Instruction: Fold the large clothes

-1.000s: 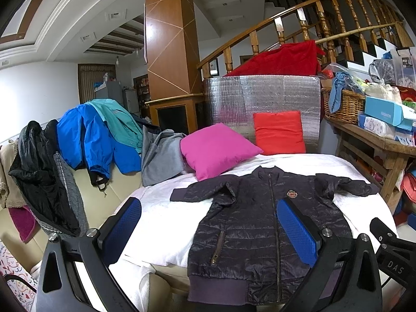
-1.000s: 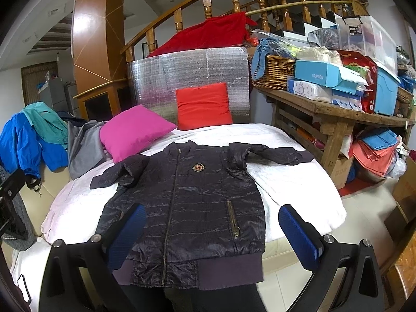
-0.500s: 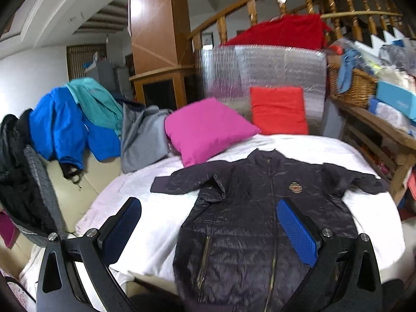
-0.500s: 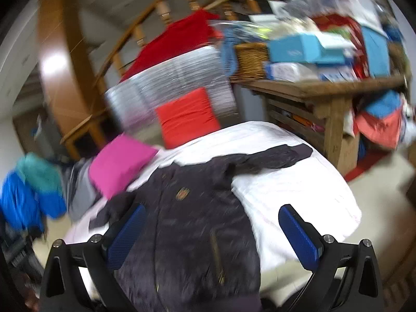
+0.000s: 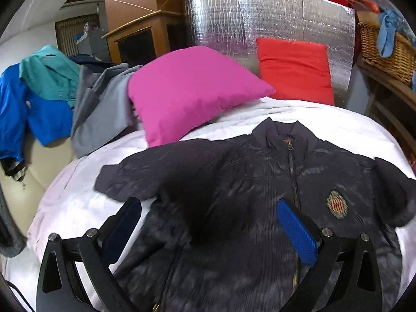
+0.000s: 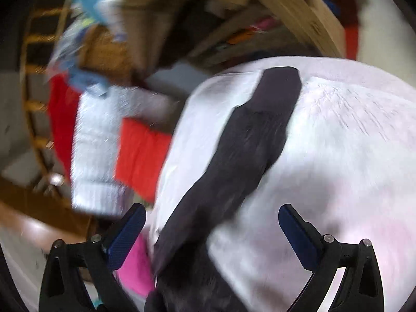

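A dark quilted jacket (image 5: 260, 195) lies front up and zipped on a bed covered with a white sheet (image 5: 78, 208), both sleeves spread out. My left gripper (image 5: 208, 231) is open and hovers low over the jacket's left chest and armpit, empty. In the blurred, tilted right wrist view my right gripper (image 6: 212, 228) is open and empty above the jacket's right sleeve (image 6: 247, 150), which runs away from me to its cuff near the bed edge.
A pink pillow (image 5: 192, 91) and a red pillow (image 5: 293, 70) lean at the head of the bed before a silver foil panel (image 5: 260, 18). Grey, teal and blue clothes (image 5: 39, 98) hang at the left. A wicker basket (image 5: 384, 52) sits on a wooden table at the right.
Both grippers have moved forward and down toward the jacket. The left closed in on the chest; the right swung right and rolled, now over the right sleeve. Both stay open.
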Motion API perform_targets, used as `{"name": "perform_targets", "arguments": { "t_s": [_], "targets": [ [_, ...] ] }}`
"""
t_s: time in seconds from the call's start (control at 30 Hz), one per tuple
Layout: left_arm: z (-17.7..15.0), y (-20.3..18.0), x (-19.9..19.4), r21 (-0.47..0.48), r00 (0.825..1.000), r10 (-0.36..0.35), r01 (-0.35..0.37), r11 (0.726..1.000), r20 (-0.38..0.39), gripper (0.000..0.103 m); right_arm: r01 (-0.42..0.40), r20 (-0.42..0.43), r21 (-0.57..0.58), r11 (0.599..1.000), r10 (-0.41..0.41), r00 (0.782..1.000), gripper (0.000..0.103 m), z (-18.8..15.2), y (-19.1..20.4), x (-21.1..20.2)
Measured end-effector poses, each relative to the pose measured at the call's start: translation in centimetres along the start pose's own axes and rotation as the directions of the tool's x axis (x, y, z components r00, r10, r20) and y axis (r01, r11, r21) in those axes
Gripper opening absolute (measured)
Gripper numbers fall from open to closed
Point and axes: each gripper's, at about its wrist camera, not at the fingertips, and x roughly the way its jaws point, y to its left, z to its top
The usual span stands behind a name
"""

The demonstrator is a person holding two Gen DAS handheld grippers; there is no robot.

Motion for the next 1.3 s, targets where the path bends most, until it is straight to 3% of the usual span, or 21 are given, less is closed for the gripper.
{"name": "perform_targets", "arguments": {
  "t_s": [0.1, 0.23, 0.27, 0.3, 0.33, 0.43, 0.47, 0.57, 0.63, 0.73, 0.83, 0.87, 0.93, 1.0, 1.1, 1.13, 1.17, 1.2, 1.23, 1.27, 1.3],
  "targets": [
    [0.0, -1.0, 2.4, 0.041, 1.0, 0.023, -0.023, 0.999, 0.009, 0.103, 0.158, 0.077, -0.031, 0.987, -0.156, 0.985, 0.103, 2.4, 0.1, 2.4],
    [-0.4, -1.5, 4.7, 0.074, 0.998, 0.043, -0.039, 0.997, -0.054, 0.103, 0.258, 0.068, -0.033, 0.966, -0.255, 0.965, 0.092, 4.6, -0.6, 5.8],
    [-0.4, -1.5, 4.8, 0.086, 0.997, 0.059, -0.054, 0.995, -0.045, 0.103, 0.287, 0.106, -0.065, 0.956, -0.279, 0.954, 0.088, 4.7, -0.1, 6.2],
    [-0.4, -1.7, 4.9, 0.098, 0.997, 0.069, -0.065, 0.993, -0.04, 0.103, 0.326, 0.143, -0.137, 0.935, -0.307, 0.941, 0.079, 4.5, 1.3, 6.9],
    [-0.4, -1.7, 4.8, 0.107, 0.997, 0.073, -0.068, 0.992, -0.038, 0.103, 0.348, 0.138, -0.181, 0.92, -0.326, 0.935, 0.058, 4.4, 1.8, 7.3],
    [-0.3, -1.4, 4.1, 0.113, 0.998, 0.062, -0.058, 0.992, -0.029, 0.103, 0.358, 0.161, -0.228, 0.906, -0.327, 0.931, 0.041, 3.2, 2.8, 8.1],
    [-0.1, -1.2, 3.8, 0.112, 0.998, 0.065, -0.063, 0.992, -0.02, 0.103, 0.34, 0.166, -0.235, 0.911, -0.307, 0.937, 0.031, 2.9, 3.3, 7.9],
    [0.3, 0.1, 2.8, 0.091, 0.998, 0.069, -0.069, 0.993, 0.003, 0.103, 0.263, 0.21, -0.285, 0.922, -0.208, 0.955, 0.03, 1.7, 5.6, 6.3],
    [0.4, 1.2, 2.3, 0.074, 0.997, 0.077, -0.078, 0.994, 0.014, 0.103, 0.173, 0.22, -0.387, 0.906, -0.091, 0.971, 0.029, -0.6, 9.3, 4.8],
    [0.9, 3.5, 1.4, 0.022, 0.994, 0.103, -0.104, 0.994, 0.04, 0.103, 0.002, 0.153, -0.485, 0.875, 0.082, 0.985, 0.029, -4.7, 13.7, 2.8],
    [1.4, 5.6, 1.2, -0.038, 0.992, 0.121, -0.12, 0.992, 0.046, 0.103, -0.187, 0.018, -0.535, 0.824, 0.232, 0.973, 0.029, -9.4, 17.3, 1.9],
    [1.6, 6.6, 1.1, -0.06, 0.989, 0.138, -0.135, 0.989, 0.049, 0.103, -0.26, -0.055, -0.552, 0.792, 0.276, 0.96, 0.029, -12.0, 18.9, 1.9],
    [1.7, 7.6, 1.2, -0.078, 0.985, 0.167, -0.163, 0.984, 0.053, 0.103, -0.331, -0.142, -0.568, 0.753, 0.306, 0.941, 0.029, -15.7, 20.8, 2.2],
    [1.6, 8.9, 1.2, -0.093, 0.98, 0.193, -0.187, 0.978, 0.054, 0.103, -0.451, -0.281, -0.535, 0.714, 0.354, 0.892, 0.029, -20.2, 22.2, 3.5],
    [1.5, 11.0, 1.3, -0.121, 0.979, 0.201, -0.195, 0.973, 0.041, 0.103, -0.536, -0.432, -0.469, 0.702, 0.347, 0.833, 0.033, -25.6, 23.4, 5.6],
    [1.5, 11.5, 1.3, -0.131, 0.98, 0.195, -0.189, 0.973, 0.035, 0.103, -0.541, -0.46, -0.462, 0.702, 0.332, 0.824, 0.039, -26.4, 23.4, 6.3],
    [1.5, 12.2, 1.5, -0.146, 0.983, 0.179, -0.174, 0.974, 0.025, 0.103, -0.555, -0.523, -0.444, 0.704, 0.299, 0.798, 0.061, -28.0, 23.6, 6.9],
    [1.5, 12.9, 1.7, -0.166, 0.988, 0.156, -0.152, 0.974, 0.01, 0.103, -0.564, -0.566, -0.416, 0.713, 0.282, 0.775, 0.073, -28.7, 23.6, 7.2],
    [1.5, 13.5, 1.9, -0.191, 0.992, 0.124, -0.123, 0.974, -0.007, 0.103, -0.572, -0.582, -0.395, 0.719, 0.286, 0.762, 0.08, -29.0, 23.4, 7.0],
    [1.3, 13.8, 2.0, -0.214, 0.996, 0.091, -0.093, 0.972, -0.019, 0.103, -0.607, -0.596, -0.356, 0.711, 0.328, 0.733, 0.08, -29.0, 23.2, 6.1],
    [1.2, 13.9, 2.1, -0.235, 0.998, 0.057, -0.061, 0.97, -0.024, 0.103, -0.627, -0.587, -0.344, 0.699, 0.361, 0.725, 0.08, -29.0, 23.0, 4.8]
  ]
}}
